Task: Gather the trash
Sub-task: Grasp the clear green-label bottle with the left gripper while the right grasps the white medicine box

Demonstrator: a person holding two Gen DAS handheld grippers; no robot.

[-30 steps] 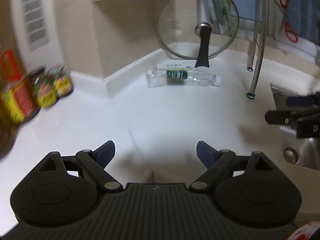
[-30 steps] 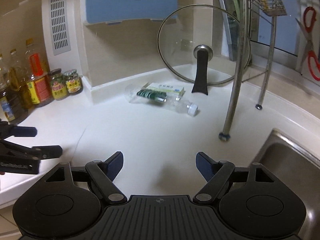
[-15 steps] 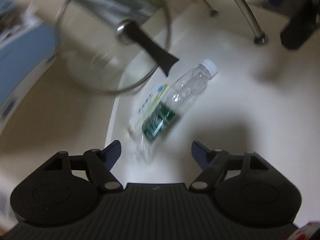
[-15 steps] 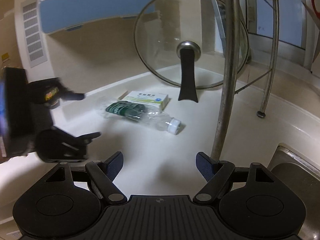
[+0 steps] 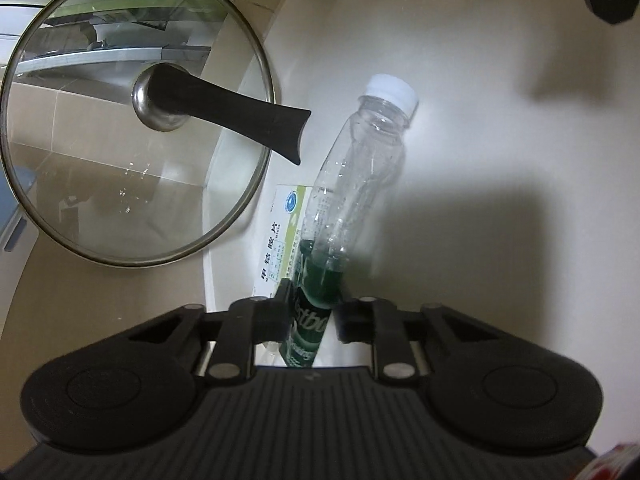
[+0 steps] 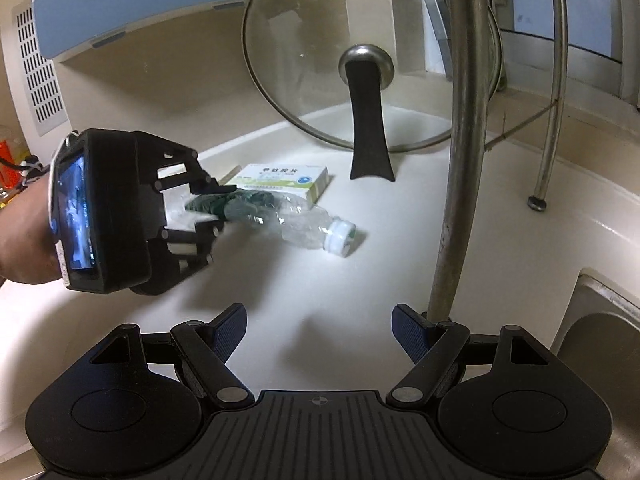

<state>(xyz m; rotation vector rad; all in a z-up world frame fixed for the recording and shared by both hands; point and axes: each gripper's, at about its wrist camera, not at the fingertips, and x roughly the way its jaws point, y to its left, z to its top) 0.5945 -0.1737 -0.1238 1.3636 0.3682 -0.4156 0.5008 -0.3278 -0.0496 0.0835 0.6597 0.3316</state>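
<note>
Bottle (image 5: 360,184), clear with a green label, lies near the tabletop's (image 6: 304,280) back edge beside a medicine box (image 6: 286,178); our left tongs (image 5: 312,312) are closing on its label end, our right tongs (image 6: 319,330) spread, empty.

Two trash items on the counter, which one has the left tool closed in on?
The clear plastic bottle with green label; the left tool is closing on its label end. The white-green cardboard box lies untouched beside it.
</note>
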